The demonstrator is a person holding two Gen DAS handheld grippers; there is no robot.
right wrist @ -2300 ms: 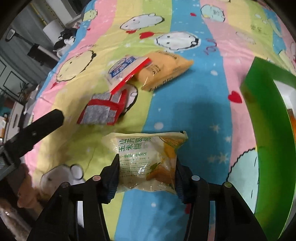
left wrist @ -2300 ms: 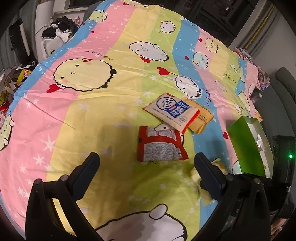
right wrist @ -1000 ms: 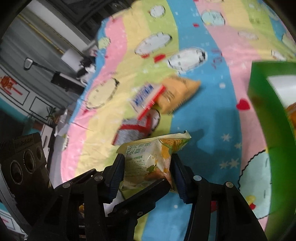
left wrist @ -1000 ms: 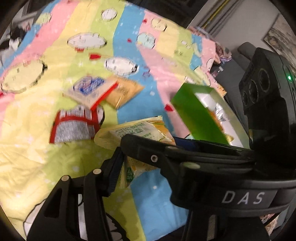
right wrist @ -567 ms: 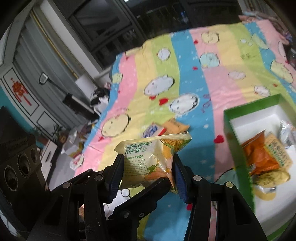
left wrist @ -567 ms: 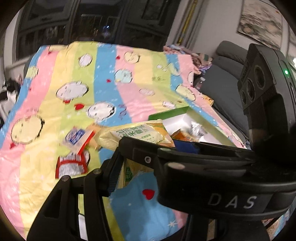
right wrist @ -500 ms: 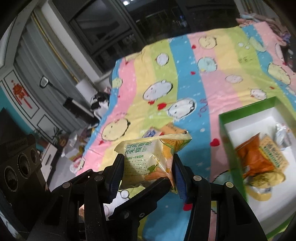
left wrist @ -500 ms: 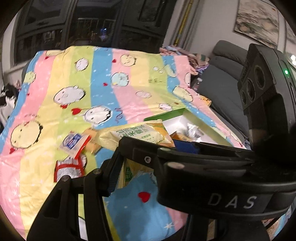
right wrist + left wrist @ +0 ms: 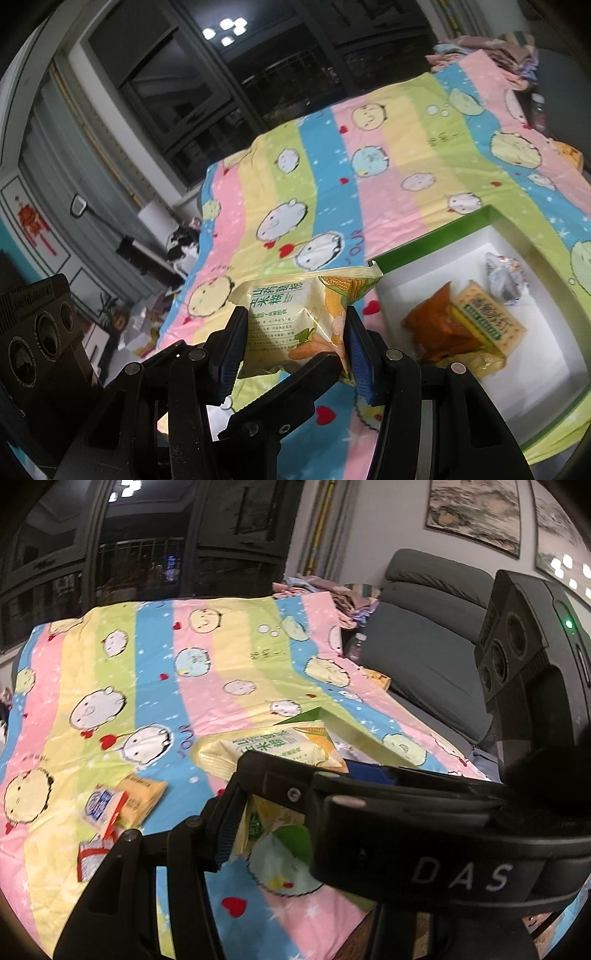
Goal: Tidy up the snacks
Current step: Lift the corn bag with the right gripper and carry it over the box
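My right gripper [image 9: 291,345] is shut on a pale yellow corn snack bag [image 9: 299,317] and holds it in the air, left of the green box [image 9: 436,242]. The box's white inside holds an orange packet [image 9: 430,323], a yellow-green packet [image 9: 484,325] and a silver wrapper [image 9: 504,277]. In the left wrist view the same bag [image 9: 273,747] shows behind the right gripper's body, which crosses close in front. Only one left finger [image 9: 221,827] shows, so I cannot tell its opening. On the quilt lie a blue-white packet [image 9: 103,806], an orange packet [image 9: 142,797] and a red packet [image 9: 92,860].
The striped cartoon quilt [image 9: 155,686] covers the bed. A grey sofa [image 9: 424,653] stands to the right, with a bottle [image 9: 354,646] by it. Dark windows are at the back. Clutter and a black-and-white object [image 9: 181,245] lie on the floor at the left.
My right gripper has lifted the corn snack bag off the quilt and carried it up and toward the green box. Both cameras have tilted up, and the box's inside has come into view.
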